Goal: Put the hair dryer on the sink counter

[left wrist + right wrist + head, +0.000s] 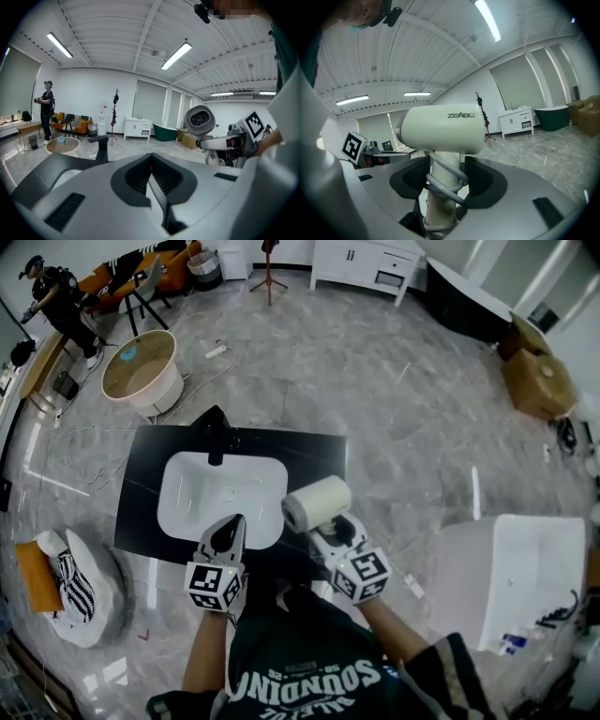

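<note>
L gripper [230, 527] [152, 174]: jaws closed flat on each other, nothing betw them. Tips over the basin's near rim, 6 o'clock side.
R gripper [327, 525] [445, 183]: jaws clamped on the dryer's handle, one per side. Grey cord [452, 174] coiled round the handle betw them.
hair dryer [317, 504] [440, 129] [200, 121]: cream, handle down, barrel level. Sits over the basin's 4 o'clock rim and the black strip beside it. Touching the top or held clear, can't tell.
basin [187, 493]: white, rounded rectangle, sunk in the sink counter [319, 451]. Only a small drain mark shows inside.
faucet [215, 432] [101, 145]: black, at the basin's 12 o'clock edge.
counter edges: narrow black margin at 9 o'clock. Wider bare black at 1–3 o'clock, just beyond the dryer.
cushion [103, 601]: white, on the floor at 8 o'clock, striped cloth [75, 585] lying on it. Just beside the counter's near-left corner.
white box [506, 568]: 4 o'clock, well apart from the counter. Small items at its near-right edge, too small to tell.
round drum [141, 381]: 11 o'clock, near the counter's far-left corner. Tan top w/ a small blue item [128, 353] on it.
floor [375, 381]: grey marble, open from 12 to 2 o'clock beyond the counter.
far edge: person [58, 301] [46, 110] at 10 o'clock, white cabinet [361, 263] at 12–1, dark bathtub [469, 301] and cardboard boxes [536, 381] at 2.
</note>
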